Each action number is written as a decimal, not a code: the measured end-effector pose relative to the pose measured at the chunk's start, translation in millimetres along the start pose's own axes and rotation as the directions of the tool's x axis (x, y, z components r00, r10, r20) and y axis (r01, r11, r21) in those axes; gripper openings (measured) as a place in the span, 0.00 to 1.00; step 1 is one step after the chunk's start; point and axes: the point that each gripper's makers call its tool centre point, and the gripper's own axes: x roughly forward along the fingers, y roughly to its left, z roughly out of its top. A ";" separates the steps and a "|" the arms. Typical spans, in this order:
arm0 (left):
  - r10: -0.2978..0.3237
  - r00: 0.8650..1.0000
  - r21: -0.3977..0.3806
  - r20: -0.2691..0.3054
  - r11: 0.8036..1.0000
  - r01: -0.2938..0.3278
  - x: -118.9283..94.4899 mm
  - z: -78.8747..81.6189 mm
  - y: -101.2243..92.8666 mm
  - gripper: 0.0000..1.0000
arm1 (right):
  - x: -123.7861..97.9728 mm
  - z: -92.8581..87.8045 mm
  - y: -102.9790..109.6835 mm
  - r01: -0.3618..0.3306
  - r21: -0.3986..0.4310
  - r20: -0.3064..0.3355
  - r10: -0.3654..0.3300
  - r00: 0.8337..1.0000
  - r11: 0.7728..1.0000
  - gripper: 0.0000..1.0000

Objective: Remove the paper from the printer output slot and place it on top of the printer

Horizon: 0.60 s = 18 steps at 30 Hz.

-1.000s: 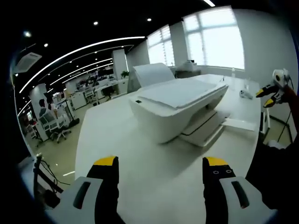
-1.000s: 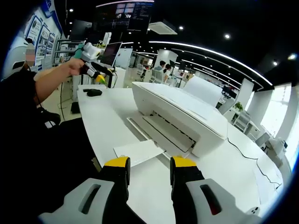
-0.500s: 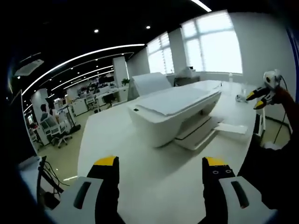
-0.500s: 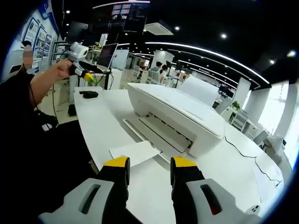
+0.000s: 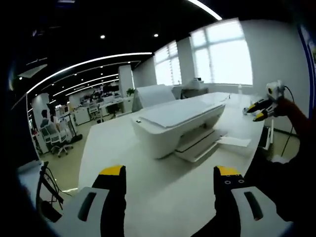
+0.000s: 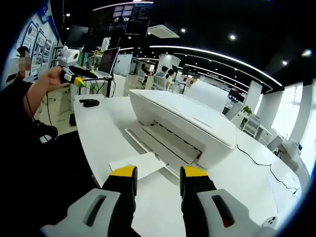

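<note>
A white printer (image 5: 170, 123) stands on a white table (image 5: 123, 168), a good way ahead of my left gripper (image 5: 169, 173), which is open and holds nothing. A white sheet of paper (image 5: 234, 141) lies on the output tray at the printer's front. My right gripper (image 5: 259, 106) is held up in a hand at the right. In the right gripper view the printer (image 6: 182, 121) is ahead, and the paper (image 6: 136, 163) sticks out just above my right gripper (image 6: 158, 173), open and empty. My left gripper (image 6: 74, 79) hangs at the upper left.
A black mouse (image 6: 90, 102) lies on the table's far left corner and a cable (image 6: 259, 160) trails to the right of the printer. A raised input tray (image 6: 212, 95) stands behind the printer. Office desks and chairs (image 5: 52, 136) lie beyond the table edge.
Both views have pulled back a little, so the printer looks smaller. Each hand-held gripper seen in the other's view has drifted outward. Paper and printer have not moved.
</note>
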 end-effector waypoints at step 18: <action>0.022 1.000 -0.024 -0.006 0.999 -0.022 -28.2 -23.9 -16.4 0.75 | 6.1 -1.1 -2.7 0.005 0.005 -0.016 -0.005 1.000 1.000 0.30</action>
